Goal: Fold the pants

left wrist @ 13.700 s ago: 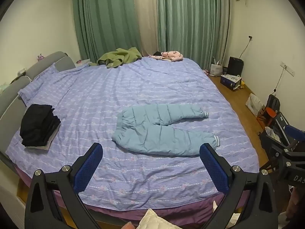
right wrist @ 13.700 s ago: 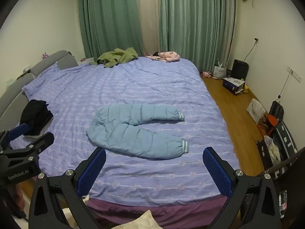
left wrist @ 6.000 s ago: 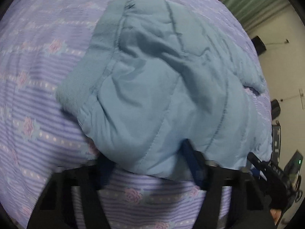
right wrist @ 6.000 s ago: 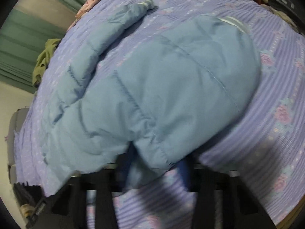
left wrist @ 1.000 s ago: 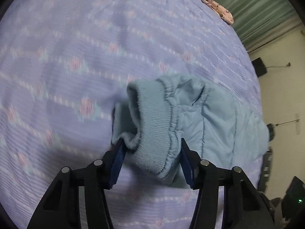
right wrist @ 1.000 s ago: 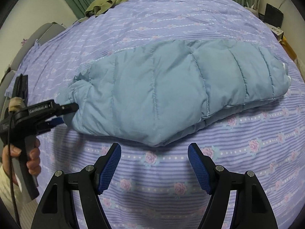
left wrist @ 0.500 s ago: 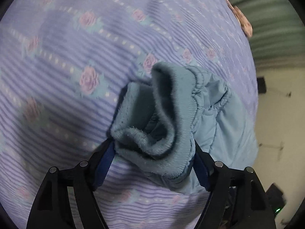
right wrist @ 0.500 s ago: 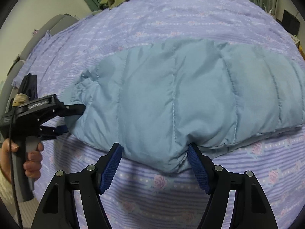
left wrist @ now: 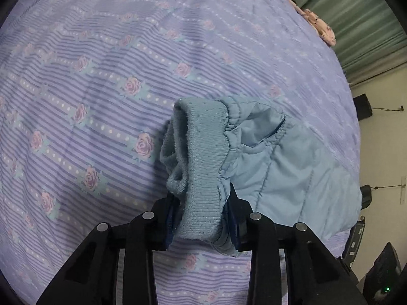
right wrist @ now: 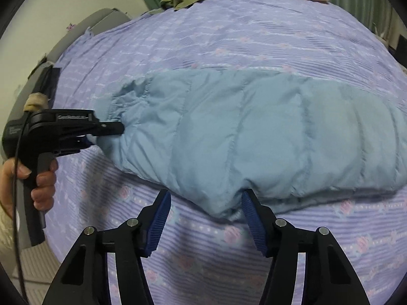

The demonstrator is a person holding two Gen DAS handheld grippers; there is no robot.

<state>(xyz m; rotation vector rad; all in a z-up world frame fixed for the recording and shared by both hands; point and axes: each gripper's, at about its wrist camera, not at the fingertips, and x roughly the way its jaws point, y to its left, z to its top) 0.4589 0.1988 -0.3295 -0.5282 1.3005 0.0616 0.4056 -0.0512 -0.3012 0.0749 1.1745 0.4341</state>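
1. Light blue padded pants (right wrist: 254,132) are lying folded lengthwise across the near side of the floral bedspread (left wrist: 101,76).
2. Left gripper (left wrist: 203,218) is clamping down on the ribbed waistband (left wrist: 201,152).
3. Right gripper (right wrist: 206,218) is closing around the pants' near edge, pads not squeezing yet.

A pale blue padded pair of pants (left wrist: 279,162) lay on a bed (left wrist: 106,81) covered in a lilac sheet with stripes, dots and pink roses. The pants' ribbed knit waistband (left wrist: 203,157) stood bunched and folded at the middle of the view. The left gripper (left wrist: 202,219), black with blue pads, reached in from the bottom edge, its jaws closing with the lower end of the waistband pinched between them. Beyond the pants, at the bed's far edge, lay a pink garment (left wrist: 321,28), with green curtains (left wrist: 356,20) behind it.
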